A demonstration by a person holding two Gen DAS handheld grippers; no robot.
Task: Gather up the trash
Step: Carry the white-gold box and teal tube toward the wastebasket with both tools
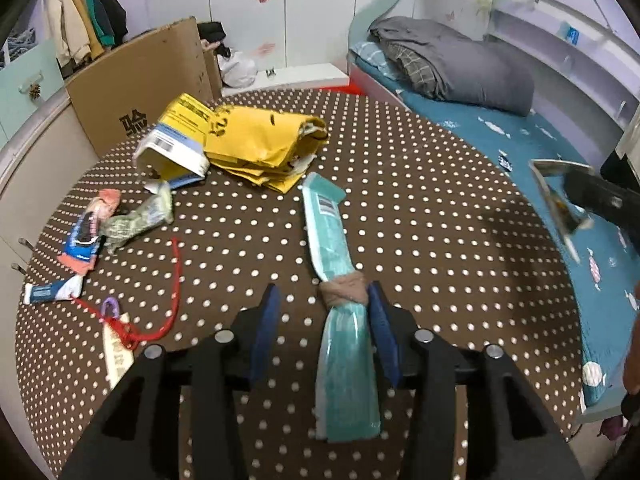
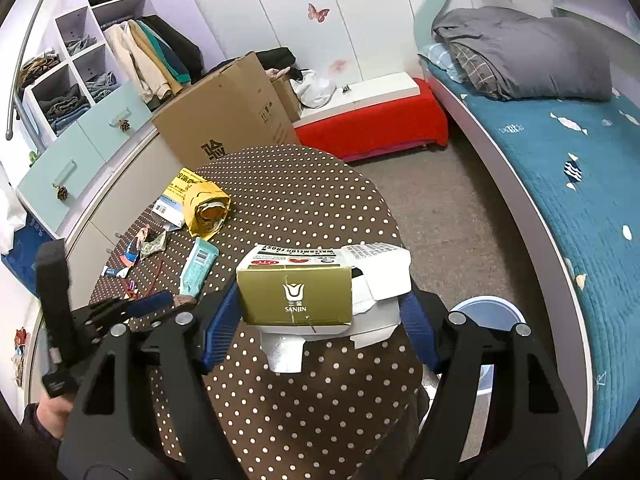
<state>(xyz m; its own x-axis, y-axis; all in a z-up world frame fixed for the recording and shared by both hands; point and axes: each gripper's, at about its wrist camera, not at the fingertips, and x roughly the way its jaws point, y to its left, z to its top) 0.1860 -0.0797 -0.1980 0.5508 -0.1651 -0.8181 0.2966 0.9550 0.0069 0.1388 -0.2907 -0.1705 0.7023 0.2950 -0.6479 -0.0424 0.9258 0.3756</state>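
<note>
A long teal plastic wrapper (image 1: 330, 240) is seen lying on the brown polka-dotted surface (image 1: 440, 220), its near end between the spread fingers of the left claw (image 1: 324, 300), close against the right finger. A gold-and-white cardboard box (image 2: 296, 296) is clamped in the right claw (image 2: 320, 320) above the surface's edge.

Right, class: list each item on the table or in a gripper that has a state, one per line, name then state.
left gripper: open, around teal wrapper
right gripper: shut on gold Sanjin box
teal wrapper: flat on table
gold Sanjin box: lifted, flaps open
yellow mailer bag: crumpled
red string: loose
</note>
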